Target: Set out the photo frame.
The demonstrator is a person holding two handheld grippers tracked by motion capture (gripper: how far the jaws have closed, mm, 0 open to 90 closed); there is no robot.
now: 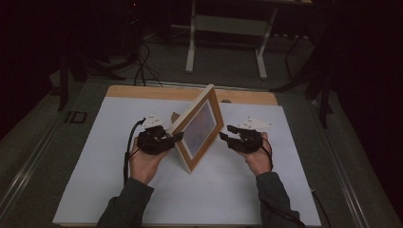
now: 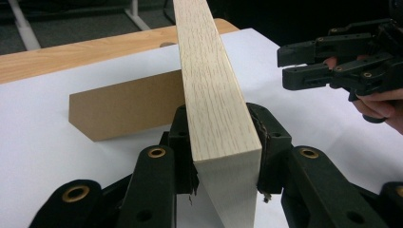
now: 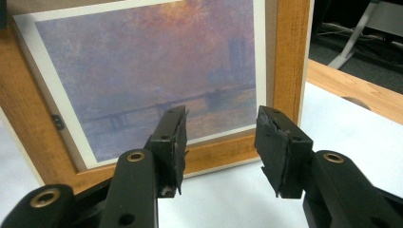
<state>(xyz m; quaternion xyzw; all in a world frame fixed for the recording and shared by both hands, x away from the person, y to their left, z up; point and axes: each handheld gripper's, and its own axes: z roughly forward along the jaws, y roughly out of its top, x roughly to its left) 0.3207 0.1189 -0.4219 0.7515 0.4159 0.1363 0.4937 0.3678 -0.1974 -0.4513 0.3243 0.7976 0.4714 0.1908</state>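
- Left gripper (image 1: 177, 136) is clamped on the frame (image 1: 199, 124), its jaws pressed against both faces of the pale wooden edge (the left gripper view shows the pads tight on either side of the wood).
- Right gripper (image 1: 223, 134) hovers just beside the frame's front face, its jaws spread with nothing between them; in its own view the gap between the pads opens onto the picture's lower border.
- Standing on one corner, the frame tilts on the white sheet (image 1: 119, 190) near the middle of the table (image 1: 142, 91), its upper corner leaning towards the far edge.
- Its picture (image 3: 152, 71) is a hazy purple-and-orange scene with a white mat round it and a wooden border.
- Behind the frame a brown cardboard prop (image 2: 126, 104) sticks out from the back and rests on the sheet.
- Both hands come in from the near side in dark sleeves, the left hand (image 1: 145, 161) under its gripper and the right hand (image 1: 259, 159) under the other.
- Beyond the table, on the dim floor, stand the white legs of a stand (image 1: 225, 28) and some dark cables (image 1: 140, 61).
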